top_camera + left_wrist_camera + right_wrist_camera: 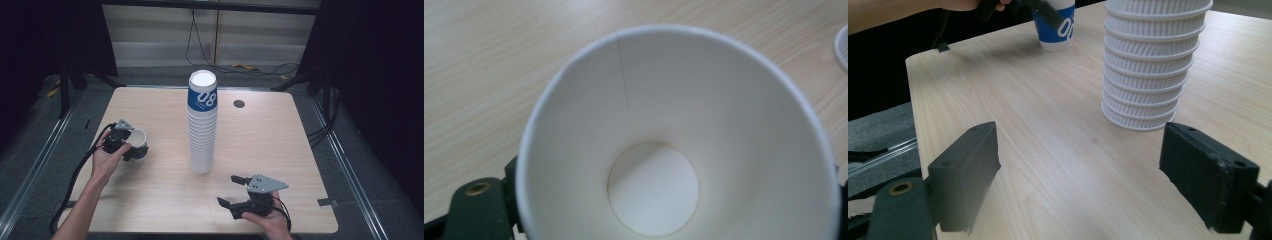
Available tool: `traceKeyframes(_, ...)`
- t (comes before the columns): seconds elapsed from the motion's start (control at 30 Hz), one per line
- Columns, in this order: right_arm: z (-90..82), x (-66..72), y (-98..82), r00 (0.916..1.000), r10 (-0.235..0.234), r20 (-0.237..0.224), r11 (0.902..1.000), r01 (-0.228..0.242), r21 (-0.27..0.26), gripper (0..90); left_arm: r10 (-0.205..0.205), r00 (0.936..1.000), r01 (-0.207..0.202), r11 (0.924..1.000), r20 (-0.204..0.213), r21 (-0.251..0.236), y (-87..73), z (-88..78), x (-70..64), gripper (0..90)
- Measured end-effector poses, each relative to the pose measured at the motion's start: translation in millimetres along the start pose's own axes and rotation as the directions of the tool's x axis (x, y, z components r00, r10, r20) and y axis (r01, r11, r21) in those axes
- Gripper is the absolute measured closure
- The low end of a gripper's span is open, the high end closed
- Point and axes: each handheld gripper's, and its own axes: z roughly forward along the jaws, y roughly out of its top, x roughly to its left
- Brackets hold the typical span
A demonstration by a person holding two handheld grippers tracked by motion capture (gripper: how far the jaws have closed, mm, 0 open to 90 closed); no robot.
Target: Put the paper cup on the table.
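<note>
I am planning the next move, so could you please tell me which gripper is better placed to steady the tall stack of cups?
The right gripper, probably. It is open and empty, close beside the foot of the stack, with its jaws facing that way. The left gripper is busy holding a single cup farther off.

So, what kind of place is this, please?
Probably a lab or recording studio: a bare wooden table framed by black curtains, loose cables on the floor, and a stack of cups.

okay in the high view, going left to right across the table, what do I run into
Left gripper shut on a single paper cup → tall stack of paper cups at the table's middle → right gripper, jaws open, at the near edge → strip of tape at the table's right edge.
</note>
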Motion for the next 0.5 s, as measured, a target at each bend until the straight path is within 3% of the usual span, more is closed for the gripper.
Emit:
traceKeyframes(0.1, -0.1, 0.5, 0.3, 1.0, -0.002, 0.002, 1.0, 0.002, 0.001, 15.9, -0.018, 0.9998, 0.018, 0.9998, -0.001, -0.008, -2.9, 0.2, -0.6, 16.2)
traceKeyframes(0.17, 0.1, 0.5, 0.3, 1.0, -0.001, -0.001, 1.0, 0.001, 0.001, 16.0, -0.043, 0.9989, 0.043, 0.999, 0.019, -0.012, -4.6, -0.4, -1.1, 16.2)
traceKeyframes(0.23, 0.2, 0.4, 0.4, 1.0, -0.001, -0.001, 1.0, 0.001, 0.002, 15.9, -0.045, 0.999, 0.045, 0.9988, 0.003, -0.019, -7.0, -1.0, -1.1, 16.0)
traceKeyframes(0.5, -0.6, -0.5, 0.6, 1.0, -0.002, 0.002, 1.0, 0.002, -0.001, 15.9, -0.048, 0.9988, 0.048, 0.9988, 0.014, -0.006, -17.9, -4.8, 1.4, 16.0)
